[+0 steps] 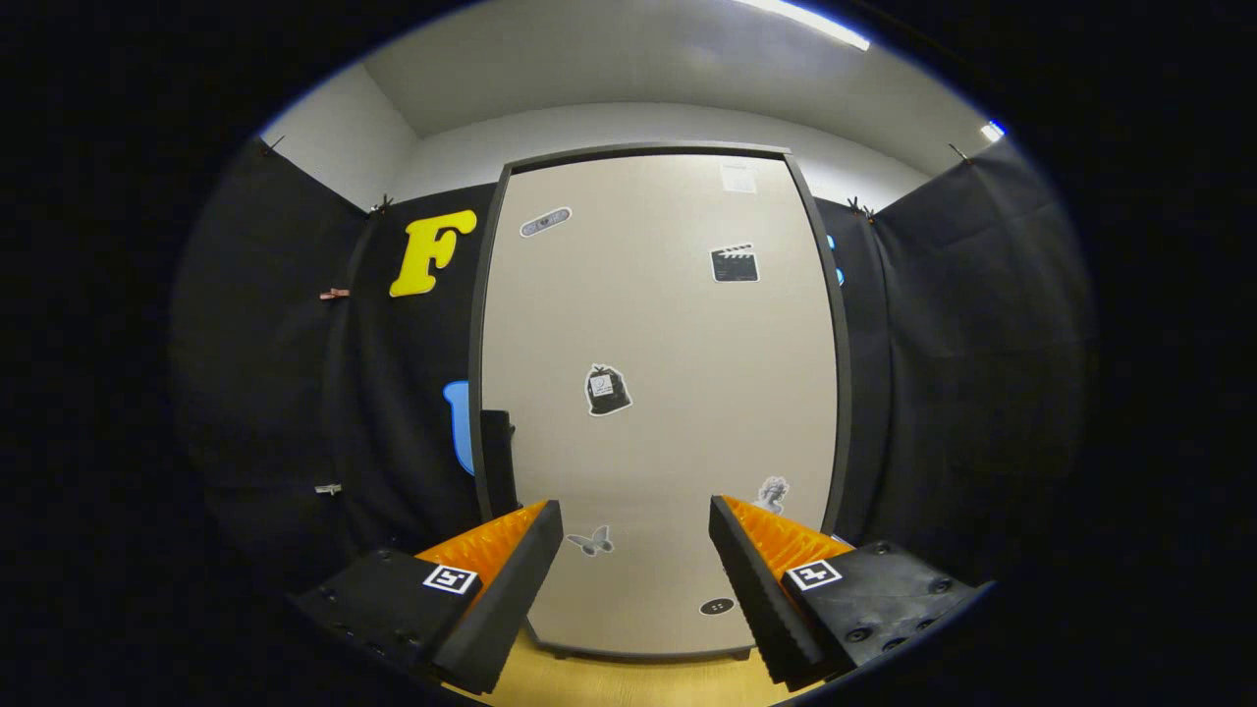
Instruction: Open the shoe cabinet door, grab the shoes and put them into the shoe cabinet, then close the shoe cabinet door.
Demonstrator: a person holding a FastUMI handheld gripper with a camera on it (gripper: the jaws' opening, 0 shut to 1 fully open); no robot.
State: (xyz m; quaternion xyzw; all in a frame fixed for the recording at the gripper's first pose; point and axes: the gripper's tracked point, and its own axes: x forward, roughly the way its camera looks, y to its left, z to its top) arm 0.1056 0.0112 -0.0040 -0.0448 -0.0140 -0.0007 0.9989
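Observation:
A tall beige shoe cabinet (658, 393) with a dark frame stands straight ahead, its door shut and dotted with small stickers. A dark handle (498, 457) sticks out at the door's left edge, just above and beyond the left finger. My gripper (636, 565) is open, nothing between its fingers, and it points at the lower part of the door from a short way off. The left fingertip (535, 535) sits below the handle.
Black cloth walls close in on both sides of the cabinet. A strip of light wooden floor (628, 678) lies under the cabinet's base between the fingers. White room walls and a ceiling light (805, 18) show above.

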